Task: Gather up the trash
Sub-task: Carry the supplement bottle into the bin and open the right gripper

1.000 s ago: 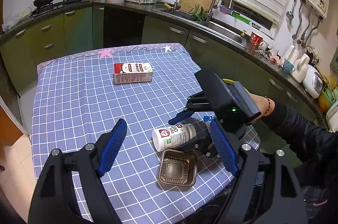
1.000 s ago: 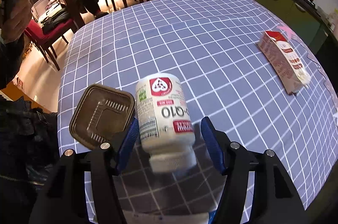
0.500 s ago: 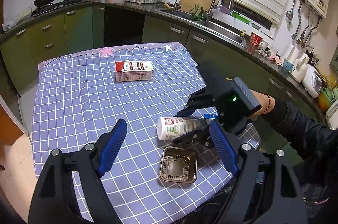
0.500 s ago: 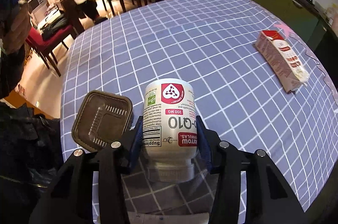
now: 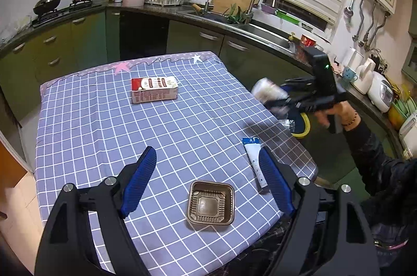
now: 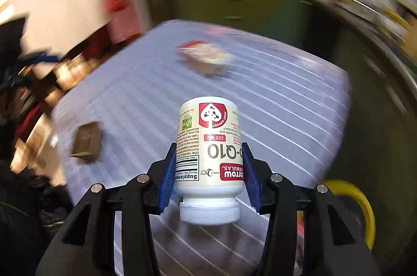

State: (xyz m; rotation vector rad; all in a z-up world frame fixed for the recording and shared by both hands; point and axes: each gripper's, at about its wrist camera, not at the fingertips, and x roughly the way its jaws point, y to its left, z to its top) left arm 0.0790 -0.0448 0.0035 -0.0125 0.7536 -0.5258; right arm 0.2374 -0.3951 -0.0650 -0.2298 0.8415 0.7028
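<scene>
The right gripper (image 6: pixel 209 171) was clamped on the bottle (image 6: pixel 209 145), its blue pads (image 6: pixel 166 177) pressed against either side of the white body, cap toward the camera and label upside down. From the left wrist view that gripper (image 5: pixel 280 100) hung in the air past the table's right edge, the bottle (image 5: pixel 268 91) a blurred white shape at its tip, above a yellow-rimmed bin (image 5: pixel 303 123) on the floor (only part of the rim showed). The left gripper (image 5: pixel 206 184) hovered over the near end of the table (image 5: pixel 104 125) with its jaws spread wide and nothing between them. On the checked cloth just beyond it sat a brown tray (image 5: pixel 210 203), and beside the right pad lay a white-and-blue tube (image 5: pixel 255 158), partly hidden behind it. A red-and-white carton (image 5: pixel 154 89) lay on its side toward the far end, well apart from the rest. The right wrist view was smeared by motion, so the tray (image 6: pixel 87 142) and carton (image 6: pixel 206 58) showed only as blurs.
</scene>
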